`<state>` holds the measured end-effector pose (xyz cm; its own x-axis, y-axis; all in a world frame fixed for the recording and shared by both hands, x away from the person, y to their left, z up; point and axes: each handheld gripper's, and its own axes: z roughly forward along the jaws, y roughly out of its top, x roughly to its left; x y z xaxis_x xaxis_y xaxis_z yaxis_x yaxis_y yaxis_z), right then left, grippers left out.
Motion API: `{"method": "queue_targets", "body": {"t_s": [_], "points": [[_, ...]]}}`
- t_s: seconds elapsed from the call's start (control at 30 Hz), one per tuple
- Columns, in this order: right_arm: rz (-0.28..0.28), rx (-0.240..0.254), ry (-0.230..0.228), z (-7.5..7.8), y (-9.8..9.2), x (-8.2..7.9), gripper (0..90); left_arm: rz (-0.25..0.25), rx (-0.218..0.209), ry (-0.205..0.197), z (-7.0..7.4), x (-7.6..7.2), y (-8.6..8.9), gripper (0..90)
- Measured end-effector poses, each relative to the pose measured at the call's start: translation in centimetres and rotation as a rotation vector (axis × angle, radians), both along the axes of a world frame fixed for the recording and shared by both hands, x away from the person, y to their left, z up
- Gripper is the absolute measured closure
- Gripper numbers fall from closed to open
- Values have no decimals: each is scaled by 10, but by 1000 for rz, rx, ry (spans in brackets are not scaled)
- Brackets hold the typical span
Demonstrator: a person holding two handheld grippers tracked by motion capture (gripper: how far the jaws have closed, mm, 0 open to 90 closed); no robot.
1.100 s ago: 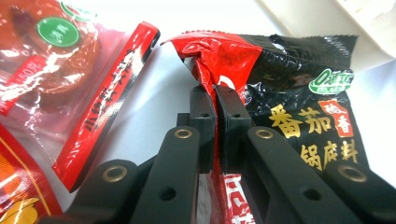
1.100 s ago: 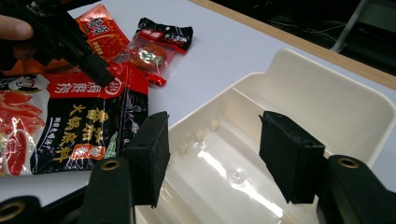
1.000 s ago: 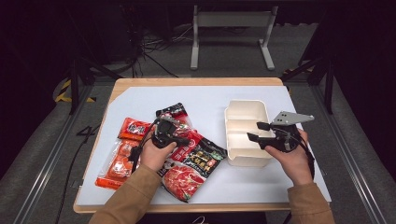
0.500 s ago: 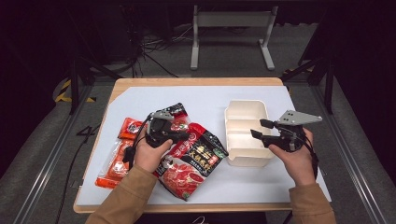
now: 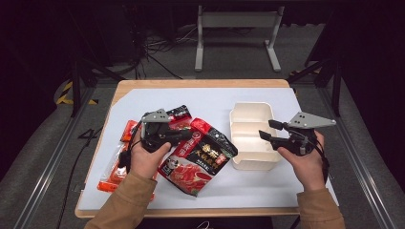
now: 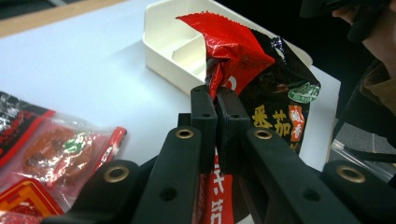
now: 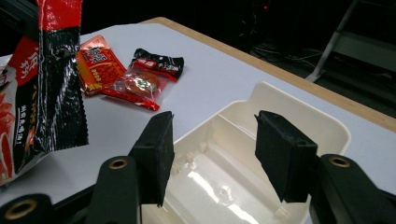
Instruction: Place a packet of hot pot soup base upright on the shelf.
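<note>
High view: left claw clenched on the top edge of a red-and-black sauce pouch, held off the desk just left of the white divided box. Right claw released, jaws apart over the box's near end, gripping nothing.

Left gripper view: pouch pinched at a thin crinkled corner, box beyond. Could slip out or swing, given so small a bite.

Right gripper view: box under the spread jaws, possibly touching its rim; hard to tell. Could snag the pouch on the divider. Smaller packets well clear.
</note>
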<state>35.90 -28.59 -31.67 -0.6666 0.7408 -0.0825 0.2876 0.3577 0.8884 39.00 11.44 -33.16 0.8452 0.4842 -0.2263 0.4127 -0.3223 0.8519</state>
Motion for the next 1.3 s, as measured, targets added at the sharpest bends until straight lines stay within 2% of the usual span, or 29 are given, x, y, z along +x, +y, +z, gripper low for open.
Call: {"method": "queue_targets", "body": {"t_s": [0.1,0.2,0.33,0.43,0.8,0.97,1.1,1.2,1.3], "points": [[3,2,-6,1,0,-1,467,-1,-9,-22,4,-4,1,873],[6,0,-10,2,1,-2,470,-1,-18,-61,11,-9,3,874],[9,2,-16,4,2,-3,470,22,-29,-111,15,-15,2,874],[9,1,-21,5,3,-4,472,47,-37,-131,16,-18,2,875],[52,12,-32,12,11,-10,466,76,-87,-161,21,-22,9,877],[114,64,-16,17,18,-14,449,88,-110,-170,22,-24,11,877],[186,116,-1,19,27,-17,437,93,-128,-181,23,-25,12,877],[222,135,14,20,35,-18,405,84,-148,-185,24,-27,12,877],[230,135,18,20,41,-19,384,74,-160,-181,25,-29,11,877]]}}
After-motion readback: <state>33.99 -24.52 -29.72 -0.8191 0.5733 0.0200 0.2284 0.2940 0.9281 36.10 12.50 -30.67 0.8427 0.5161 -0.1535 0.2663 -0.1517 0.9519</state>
